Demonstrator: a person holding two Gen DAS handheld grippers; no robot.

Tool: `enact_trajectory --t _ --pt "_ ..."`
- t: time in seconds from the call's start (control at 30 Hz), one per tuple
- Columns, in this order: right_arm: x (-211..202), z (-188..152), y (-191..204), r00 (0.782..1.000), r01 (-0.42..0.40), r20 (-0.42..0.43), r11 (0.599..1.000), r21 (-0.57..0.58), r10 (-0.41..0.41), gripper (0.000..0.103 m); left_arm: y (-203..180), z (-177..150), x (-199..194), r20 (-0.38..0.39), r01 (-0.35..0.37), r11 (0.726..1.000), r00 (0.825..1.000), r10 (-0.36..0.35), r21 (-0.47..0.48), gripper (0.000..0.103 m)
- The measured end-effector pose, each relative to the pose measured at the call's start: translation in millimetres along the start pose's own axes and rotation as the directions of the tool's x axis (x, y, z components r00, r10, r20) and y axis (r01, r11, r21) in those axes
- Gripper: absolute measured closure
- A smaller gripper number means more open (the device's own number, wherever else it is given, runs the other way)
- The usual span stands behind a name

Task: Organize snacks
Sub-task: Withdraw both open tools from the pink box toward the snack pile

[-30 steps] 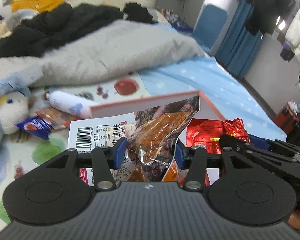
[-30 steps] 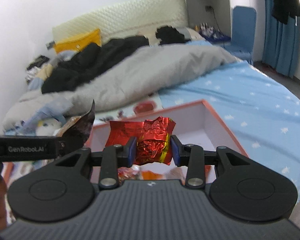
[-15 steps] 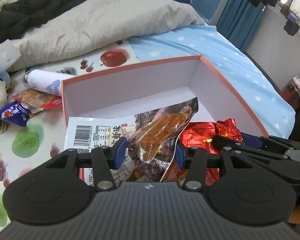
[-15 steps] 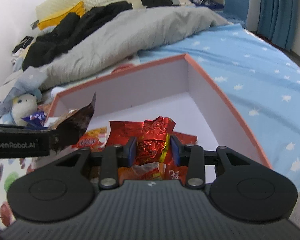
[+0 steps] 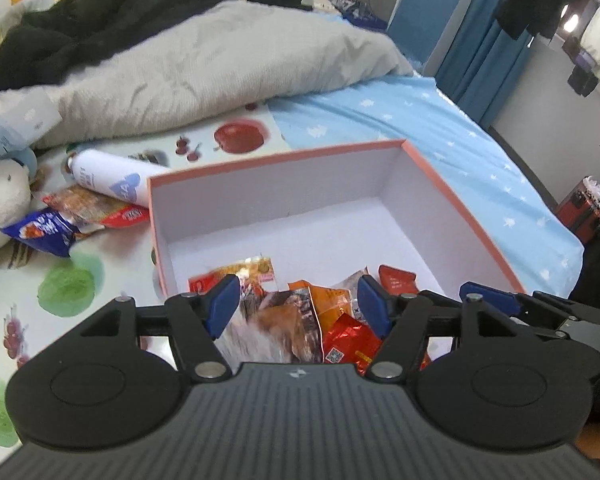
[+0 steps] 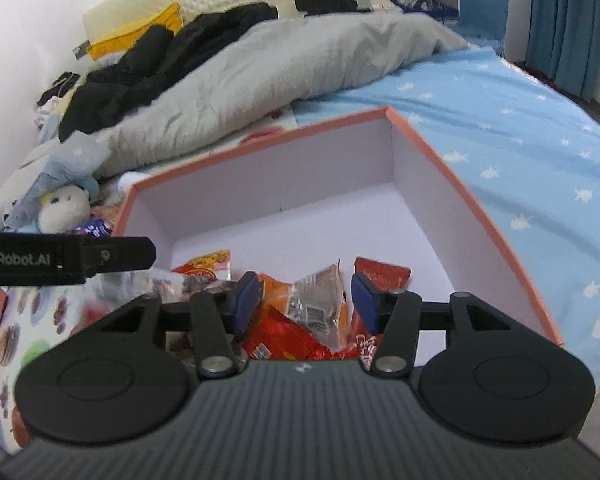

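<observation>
**Release Over the Box: Both Grippers Opening**

The left gripper (image 5: 296,300) hovered at the lower centre of its frame above the orange-rimmed box (image 5: 452,188); its jaws were opening, and the brown meat-snack packet (image 5: 276,328) lay slack between the blue pads, not pressed by either. The right gripper (image 6: 304,300) stood likewise over the near end of the box (image 6: 476,208); its jaws were opening, with the red foil packet (image 6: 292,340) lying below them among the other wrappers, apparently free. The snacks sat heaped at the lower centre of the box; the far floor was bare. Outside, at the left of the frame, a blue packet (image 5: 40,232), an orange-red packet (image 5: 96,208) and a white can (image 5: 108,178) remained on the fruit-print sheet (image 5: 64,288).

Risks, as judged: a wrapper edge could snag on a pad during withdrawal and be dragged out; the two grippers stood close together and could collide; the heap near the front wall could spill over the rim.
</observation>
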State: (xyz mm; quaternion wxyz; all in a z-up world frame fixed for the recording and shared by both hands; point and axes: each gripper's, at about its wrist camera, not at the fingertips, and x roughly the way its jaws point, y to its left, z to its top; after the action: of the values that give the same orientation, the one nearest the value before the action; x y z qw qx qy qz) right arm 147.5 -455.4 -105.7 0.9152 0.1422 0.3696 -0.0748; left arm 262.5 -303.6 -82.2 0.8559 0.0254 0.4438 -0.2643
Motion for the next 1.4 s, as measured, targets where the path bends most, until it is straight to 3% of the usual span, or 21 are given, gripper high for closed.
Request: enact_trajectory --t 0.37,0.77,1.2,1.4 --pt "-57 12 24 0.992 -0.021 0.123 1.0 -0.023 0.023 0.049 1 3 -71 0.108 0.006 1.0 0.994 -0.008 0.016 0.033" --pt "-116 9 64 0.97 -0.062 0.231 0.995 -0.076 0.078 0.049 17 -19 -160 0.233 -0.003 1.0 0.972 0.003 -0.003 0.033" --pt "-157 -13 112 0.947 -0.096 0.291 0.984 -0.148 0.136 0.049 51 -64 -228 0.305 -0.019 0.999 0.952 0.034 -0.05 0.033" --pt "-155 -33 142 0.946 -0.143 0.262 0.97 -0.195 0.192 0.049 74 -90 -247 0.307 -0.036 0.995 0.95 0.061 -0.088 0.033"
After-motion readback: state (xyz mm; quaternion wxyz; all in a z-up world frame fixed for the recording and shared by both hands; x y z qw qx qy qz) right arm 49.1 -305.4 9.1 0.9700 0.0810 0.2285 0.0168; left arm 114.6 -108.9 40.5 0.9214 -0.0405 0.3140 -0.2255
